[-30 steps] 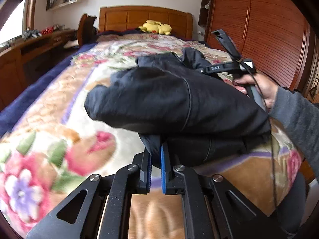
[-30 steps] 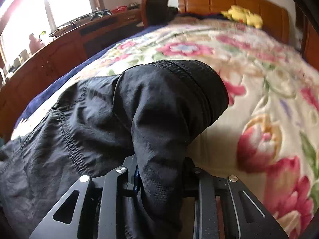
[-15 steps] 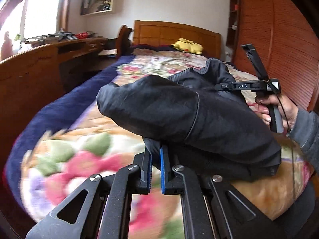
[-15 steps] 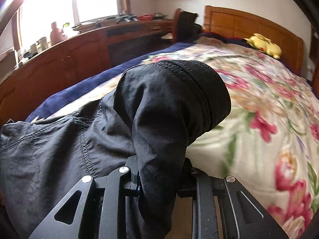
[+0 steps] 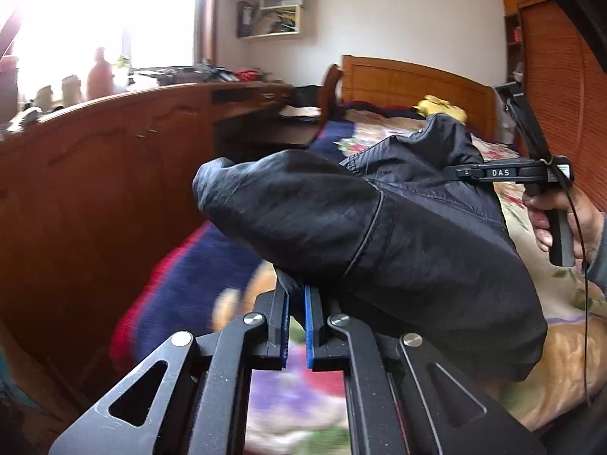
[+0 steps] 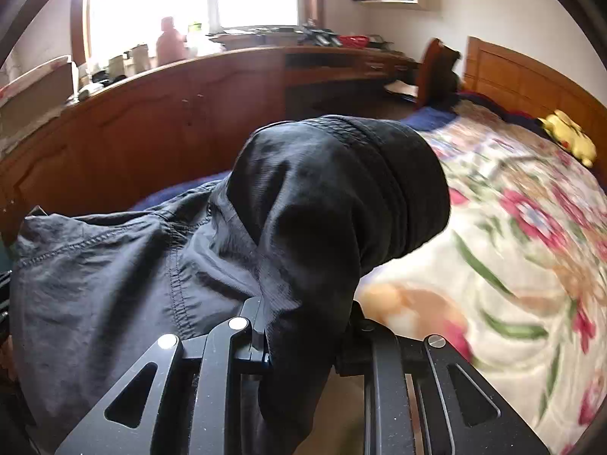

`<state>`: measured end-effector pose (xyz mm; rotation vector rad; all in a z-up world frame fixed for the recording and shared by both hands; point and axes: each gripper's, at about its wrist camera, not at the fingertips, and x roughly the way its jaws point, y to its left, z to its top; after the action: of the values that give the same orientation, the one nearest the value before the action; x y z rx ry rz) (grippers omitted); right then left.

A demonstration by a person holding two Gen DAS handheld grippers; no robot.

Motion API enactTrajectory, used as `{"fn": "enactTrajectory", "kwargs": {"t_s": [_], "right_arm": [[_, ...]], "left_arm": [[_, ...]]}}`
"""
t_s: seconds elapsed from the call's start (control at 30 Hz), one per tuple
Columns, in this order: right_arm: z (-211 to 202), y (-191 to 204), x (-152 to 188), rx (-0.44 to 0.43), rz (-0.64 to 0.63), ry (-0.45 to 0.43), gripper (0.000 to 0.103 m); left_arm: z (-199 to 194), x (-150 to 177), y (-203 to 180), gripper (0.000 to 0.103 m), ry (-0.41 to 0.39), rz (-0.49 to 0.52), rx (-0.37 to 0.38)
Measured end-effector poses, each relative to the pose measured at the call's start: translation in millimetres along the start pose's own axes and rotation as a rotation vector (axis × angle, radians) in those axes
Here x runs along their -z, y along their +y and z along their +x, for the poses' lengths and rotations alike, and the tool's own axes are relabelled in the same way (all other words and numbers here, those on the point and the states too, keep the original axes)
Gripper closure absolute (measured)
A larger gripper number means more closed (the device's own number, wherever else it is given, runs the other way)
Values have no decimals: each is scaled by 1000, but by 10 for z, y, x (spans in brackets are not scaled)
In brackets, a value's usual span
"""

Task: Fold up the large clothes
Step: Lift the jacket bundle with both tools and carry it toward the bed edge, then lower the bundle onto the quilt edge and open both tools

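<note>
Hanging between both grippers above the floral bedspread (image 6: 523, 250): black jacket (image 5: 398, 235). Left gripper (image 5: 297, 303) clenched on a fabric edge; right gripper (image 6: 303, 326) clenched on a ribbed cuff. Yellow plush toy (image 6: 569, 138) by headboard (image 6: 531, 83).

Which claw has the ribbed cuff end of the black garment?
The right claw: the ribbed cuff bulges above it. The left claw pinches smooth fabric of the black garment.
</note>
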<state>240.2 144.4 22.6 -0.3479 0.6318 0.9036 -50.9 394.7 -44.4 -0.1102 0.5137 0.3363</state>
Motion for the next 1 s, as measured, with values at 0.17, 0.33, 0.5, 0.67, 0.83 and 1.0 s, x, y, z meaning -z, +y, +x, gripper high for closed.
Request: {"fn": "enactTrajectory", "kwargs": {"t_s": [0.17, 0.33, 0.5, 0.67, 0.83, 1.0], "right_arm": [[346, 342, -267, -55, -35, -18, 81], [716, 576, -343, -57, -37, 19, 78], [1001, 450, -171, 29, -33, 123, 63], [818, 192, 43, 37, -4, 95, 51], [410, -45, 352, 31, 4, 46, 40], [6, -239, 666, 67, 1, -3, 39]], "left_arm": [[-76, 50, 493, 96, -7, -37, -124], [22, 247, 824, 96, 50, -91, -170], [67, 403, 838, 96, 91, -105, -178], [-23, 358, 771, 89, 89, -122, -211], [-345, 319, 596, 67, 33, -97, -227], [-606, 114, 378, 31, -28, -83, -175]]}}
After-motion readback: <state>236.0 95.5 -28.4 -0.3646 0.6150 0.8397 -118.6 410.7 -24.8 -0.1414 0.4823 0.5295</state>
